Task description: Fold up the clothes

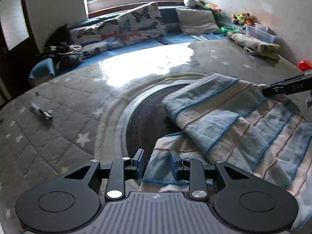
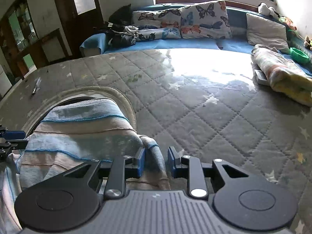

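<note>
A blue, white and beige striped cloth [image 1: 239, 122] lies partly folded on the quilted grey table cover, over a round dark opening. My left gripper [image 1: 157, 162] is open, with the cloth's near left edge lying between its blue pads. My right gripper [image 2: 156, 160] is open too, with a bunched corner of the same cloth [image 2: 81, 128] between its fingers. The right gripper's black fingers [image 1: 282, 89] reach in from the right in the left wrist view, over the cloth's far side.
A round dark opening with a pale rim [image 1: 144, 117] sits in the table cover. A small pen-like tool [image 1: 42, 112] lies at left. A rolled pastel cloth [image 2: 282, 74] lies at the far right. A sofa with butterfly cushions [image 2: 195, 21] stands behind.
</note>
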Motion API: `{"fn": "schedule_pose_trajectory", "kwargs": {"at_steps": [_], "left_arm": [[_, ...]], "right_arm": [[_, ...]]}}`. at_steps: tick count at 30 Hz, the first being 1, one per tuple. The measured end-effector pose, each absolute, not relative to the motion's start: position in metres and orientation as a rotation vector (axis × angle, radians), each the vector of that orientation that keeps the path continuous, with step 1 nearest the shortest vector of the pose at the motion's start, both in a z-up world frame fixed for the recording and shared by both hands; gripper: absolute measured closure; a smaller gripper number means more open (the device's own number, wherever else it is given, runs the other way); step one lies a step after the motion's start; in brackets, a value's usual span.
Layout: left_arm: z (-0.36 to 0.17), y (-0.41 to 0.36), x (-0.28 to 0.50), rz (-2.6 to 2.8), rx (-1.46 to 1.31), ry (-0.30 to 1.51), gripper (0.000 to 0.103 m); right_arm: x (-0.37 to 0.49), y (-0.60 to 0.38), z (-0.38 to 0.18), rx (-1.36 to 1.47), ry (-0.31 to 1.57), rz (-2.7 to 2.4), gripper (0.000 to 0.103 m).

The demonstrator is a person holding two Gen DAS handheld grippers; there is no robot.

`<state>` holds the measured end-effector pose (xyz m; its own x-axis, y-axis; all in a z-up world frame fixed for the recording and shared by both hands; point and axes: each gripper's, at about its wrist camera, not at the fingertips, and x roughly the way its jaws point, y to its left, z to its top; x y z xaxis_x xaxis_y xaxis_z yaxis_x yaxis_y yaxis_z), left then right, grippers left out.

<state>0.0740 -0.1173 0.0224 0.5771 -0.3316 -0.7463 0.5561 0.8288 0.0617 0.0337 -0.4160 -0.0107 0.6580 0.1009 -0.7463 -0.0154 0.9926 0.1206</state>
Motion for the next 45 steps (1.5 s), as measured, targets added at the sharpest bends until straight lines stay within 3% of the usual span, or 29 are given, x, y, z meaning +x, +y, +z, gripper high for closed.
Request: {"fn": "schedule_pose_trajectory", "kwargs": {"at_steps": [1, 4, 11, 15, 18, 19, 22, 23, 26, 29, 31, 34, 36, 37, 38, 40, 45], "left_arm": [[0.021, -0.119, 0.074, -0.543, 0.306, 0.804, 0.085], [0.022, -0.12, 0.07, -0.537, 0.313, 0.781, 0.101], [0.039, -0.1, 0.059, -0.407, 0.285, 0.687, 0.102], [0.04, -0.074, 0.057, -0.309, 0.249, 0.696, 0.102], [0.035, -0.064, 0.059, -0.305, 0.247, 0.744, 0.1], [0.034, -0.063, 0.06, -0.284, 0.263, 0.755, 0.099], [0.041, -0.058, 0.067, -0.303, 0.223, 0.771, 0.098], [0.045, -0.057, 0.07, -0.304, 0.206, 0.767, 0.096], [0.055, -0.055, 0.091, -0.282, 0.147, 0.765, 0.083], [0.055, -0.056, 0.116, -0.292, 0.063, 0.817, 0.077], [0.051, -0.061, 0.124, -0.33, 0.031, 0.846, 0.055], [0.045, -0.069, 0.125, -0.369, 0.027, 0.875, 0.05], [0.041, -0.073, 0.122, -0.386, 0.025, 0.891, 0.059], [0.04, -0.074, 0.118, -0.4, 0.025, 0.893, 0.077], [0.04, -0.076, 0.112, -0.429, 0.03, 0.884, 0.082], [0.042, -0.084, 0.096, -0.483, 0.07, 0.856, 0.088], [0.038, -0.108, 0.046, -0.601, 0.181, 0.785, 0.09]], "right_arm": [[0.033, -0.414, -0.01, 0.1, 0.848, 0.071, 0.092], [0.027, -0.409, -0.001, 0.06, 0.821, 0.063, 0.097], [-0.015, -0.436, 0.03, 0.097, 0.682, -0.024, 0.101], [-0.041, -0.457, 0.018, 0.103, 0.731, -0.099, 0.101], [-0.045, -0.472, 0.005, 0.148, 0.825, -0.099, 0.099], [-0.045, -0.476, 0.004, 0.157, 0.826, -0.107, 0.093], [-0.042, -0.488, 0.008, 0.204, 0.803, -0.127, 0.09], [-0.039, -0.492, 0.011, 0.229, 0.788, -0.129, 0.09], [-0.024, -0.5, 0.016, 0.271, 0.761, -0.13, 0.076], [-0.004, -0.504, 0.013, 0.272, 0.769, -0.127, 0.076], [0.004, -0.5, 0.01, 0.266, 0.781, -0.119, 0.075], [0.017, -0.493, 0.003, 0.25, 0.803, -0.107, 0.073], [0.021, -0.488, -0.001, 0.237, 0.818, -0.101, 0.072], [0.022, -0.486, -0.003, 0.232, 0.825, -0.1, 0.071], [0.022, -0.485, -0.005, 0.229, 0.83, -0.099, 0.071], [0.023, -0.484, -0.008, 0.229, 0.839, -0.102, 0.071], [0.024, -0.482, -0.01, 0.22, 0.843, -0.108, 0.07]]}}
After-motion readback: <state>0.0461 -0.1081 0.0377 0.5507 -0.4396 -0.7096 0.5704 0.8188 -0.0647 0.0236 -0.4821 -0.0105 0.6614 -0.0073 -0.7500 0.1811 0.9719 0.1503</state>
